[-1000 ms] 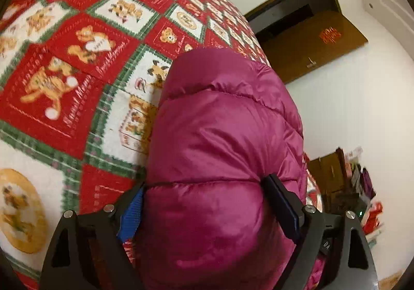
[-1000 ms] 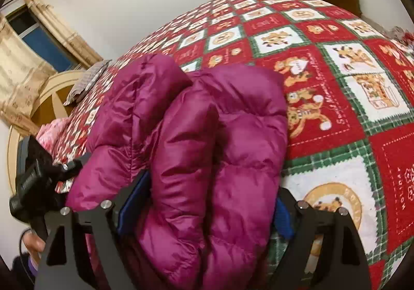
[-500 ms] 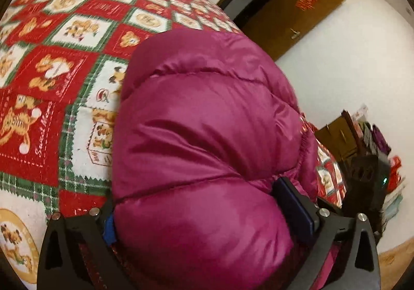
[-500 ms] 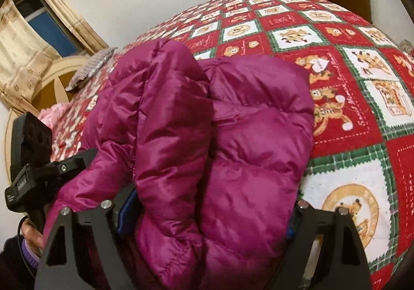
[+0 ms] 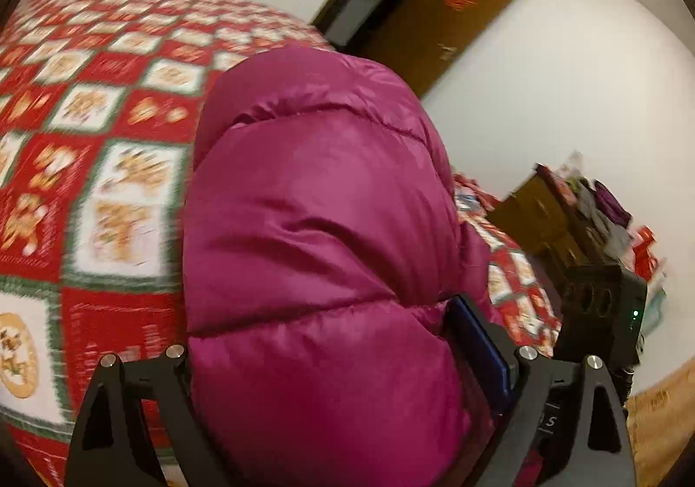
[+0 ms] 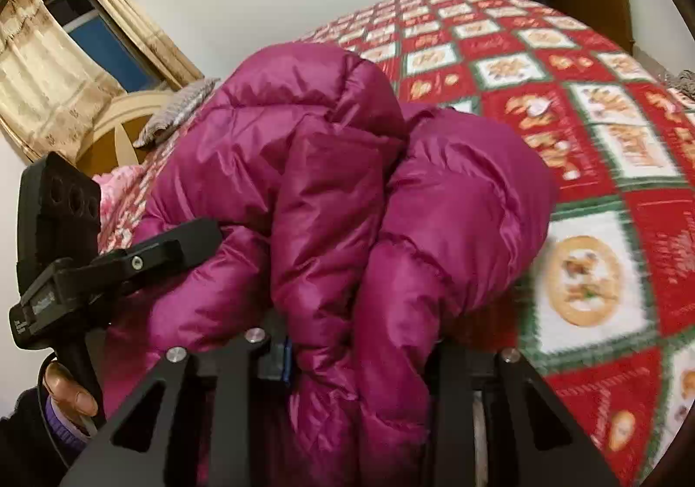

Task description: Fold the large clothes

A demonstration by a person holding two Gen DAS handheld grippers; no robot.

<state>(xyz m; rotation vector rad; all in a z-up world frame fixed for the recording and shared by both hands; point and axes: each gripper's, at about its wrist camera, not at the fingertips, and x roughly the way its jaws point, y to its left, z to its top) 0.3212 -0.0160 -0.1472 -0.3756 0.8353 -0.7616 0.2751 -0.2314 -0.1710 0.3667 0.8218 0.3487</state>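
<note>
A magenta puffer jacket (image 5: 321,226), bunched and folded, lies on the red and green Christmas quilt (image 5: 108,117). It fills the wide span of my left gripper (image 5: 325,339). The jaws are closing, the right blue pad (image 5: 478,348) digs into its side, and the left pad is hidden behind the fabric. In the right wrist view the jacket (image 6: 347,191) bulges up between the narrow jaws of my right gripper (image 6: 360,348). These jaws are closing too and pinch a thick fold. The left gripper (image 6: 130,256) clamps the jacket's far left side, with a person's hand (image 6: 69,387) on its handle.
The quilt (image 6: 586,139) stretches far right and back. A brown door (image 5: 443,18) stands open beyond the bed. A cluttered wooden shelf (image 5: 586,204) is at the bed's side. A curtained window (image 6: 65,52), a headboard (image 6: 117,126) and a pillow (image 6: 178,109) are at the left.
The right jaws have narrowed a lot and now squeeze a fold of the jacket. Both grippers have risen with the jacket. The left view has rolled, and the room's wall and door now fill more of it.
</note>
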